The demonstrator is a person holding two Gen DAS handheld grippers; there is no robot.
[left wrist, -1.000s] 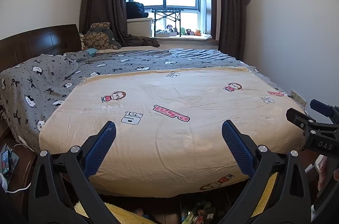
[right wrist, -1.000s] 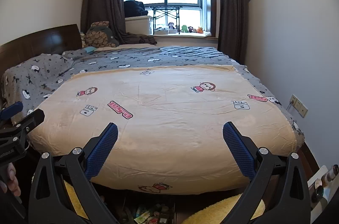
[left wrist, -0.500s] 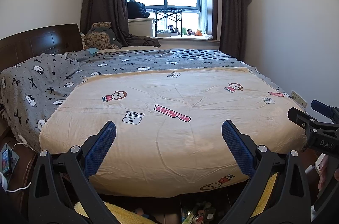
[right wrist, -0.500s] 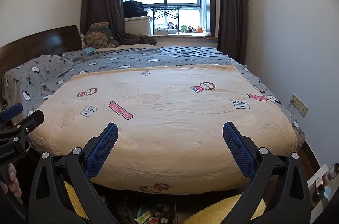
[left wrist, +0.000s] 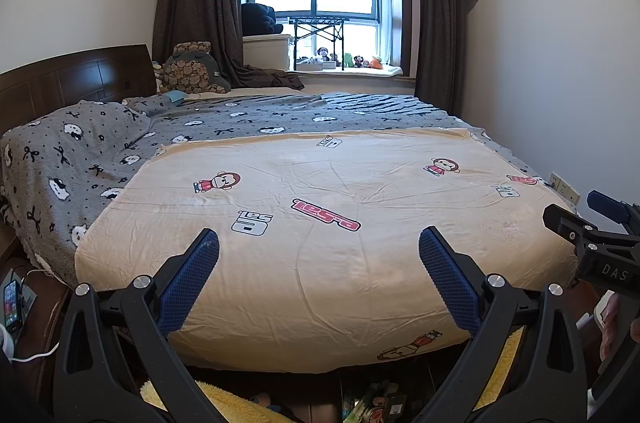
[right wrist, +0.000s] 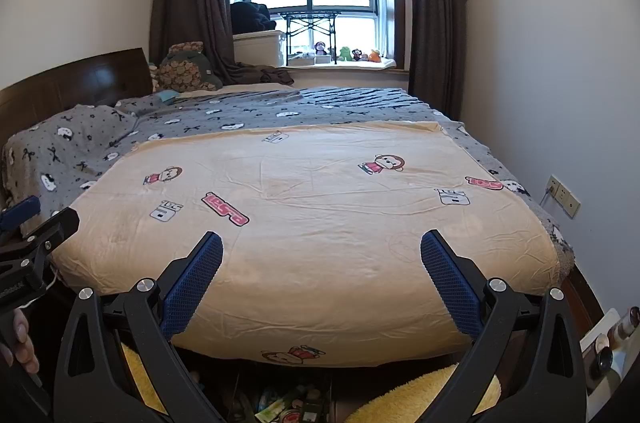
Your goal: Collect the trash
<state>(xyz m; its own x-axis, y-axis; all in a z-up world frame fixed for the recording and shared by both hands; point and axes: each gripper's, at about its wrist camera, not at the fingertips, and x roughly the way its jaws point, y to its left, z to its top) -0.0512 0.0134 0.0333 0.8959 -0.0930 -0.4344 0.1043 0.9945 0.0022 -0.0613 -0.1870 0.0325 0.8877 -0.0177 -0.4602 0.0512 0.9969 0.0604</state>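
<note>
My left gripper (left wrist: 319,243) is open and empty, held above the near edge of a bed with a cream cartoon-print sheet (left wrist: 340,191). My right gripper (right wrist: 321,246) is open and empty too, over the same sheet (right wrist: 320,191). Trash (right wrist: 280,408), wrappers and small cans, lies on the floor at the foot of the bed, between my right fingers; it also shows in the left wrist view (left wrist: 376,403). The right gripper shows at the right edge of the left wrist view (left wrist: 592,235), the left one at the left edge of the right view (right wrist: 28,227).
A grey patterned blanket (left wrist: 80,151) covers the bed's far and left parts. A dark headboard (left wrist: 72,79) stands at left. A yellow fluffy rug (right wrist: 440,391) lies under the grippers. A phone with cable (left wrist: 12,303) lies at left. Bottles (right wrist: 616,335) stand at right.
Both views have shifted very slightly; the bed sits a touch lower in the frames. Both grippers stay open and empty.
</note>
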